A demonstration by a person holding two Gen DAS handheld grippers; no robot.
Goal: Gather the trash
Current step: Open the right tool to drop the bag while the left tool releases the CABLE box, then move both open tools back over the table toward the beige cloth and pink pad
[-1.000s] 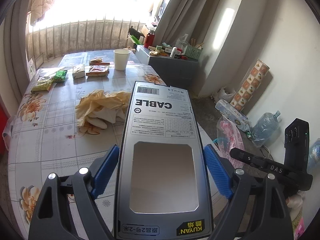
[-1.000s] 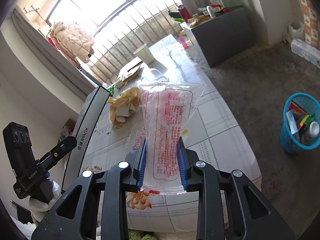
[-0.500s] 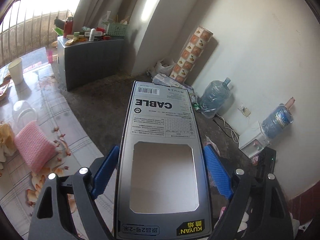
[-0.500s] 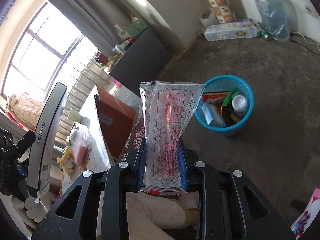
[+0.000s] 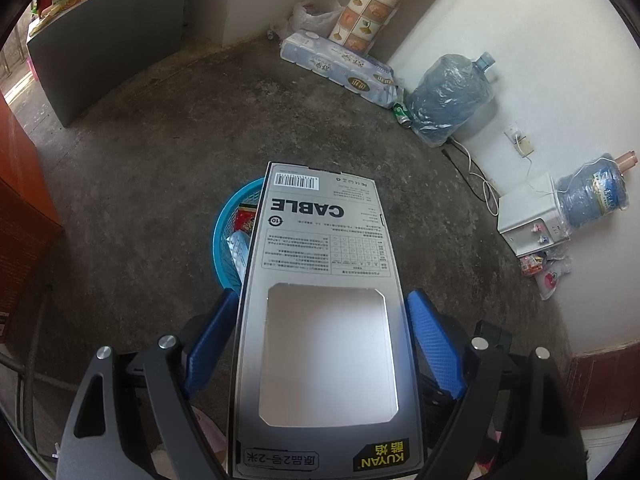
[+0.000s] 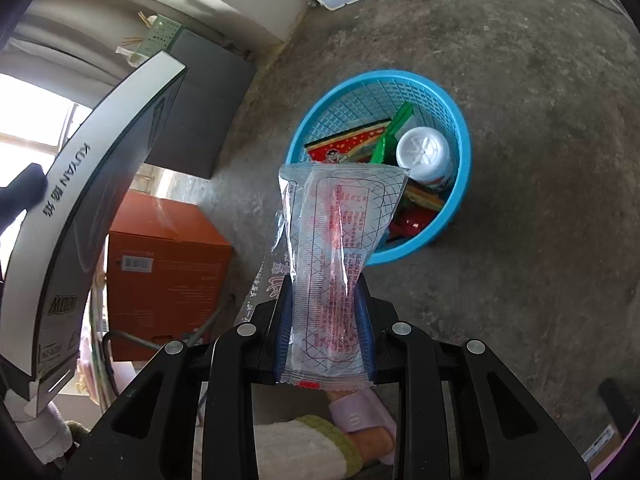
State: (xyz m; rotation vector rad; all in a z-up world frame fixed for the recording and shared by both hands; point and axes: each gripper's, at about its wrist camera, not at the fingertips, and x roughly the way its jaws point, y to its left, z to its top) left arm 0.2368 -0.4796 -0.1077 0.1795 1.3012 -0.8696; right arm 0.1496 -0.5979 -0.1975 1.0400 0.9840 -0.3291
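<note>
Both hand-held grippers tilt downward: left (image 5: pixel 320 344) clamps cable box (image 5: pixel 320 300), right (image 6: pixel 324 336) wrapper (image 6: pixel 336 248).

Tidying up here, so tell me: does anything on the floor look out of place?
Yes: loose wrappers lie on the floor beside the white dispenser, and a green can lies tipped by the water jug, outside the blue basket.

Left gripper (image 5: pixel 324 344) spread wide, clamped — right gripper (image 6: pixel 325 332) narrow, clamped; both angled downward.
</note>
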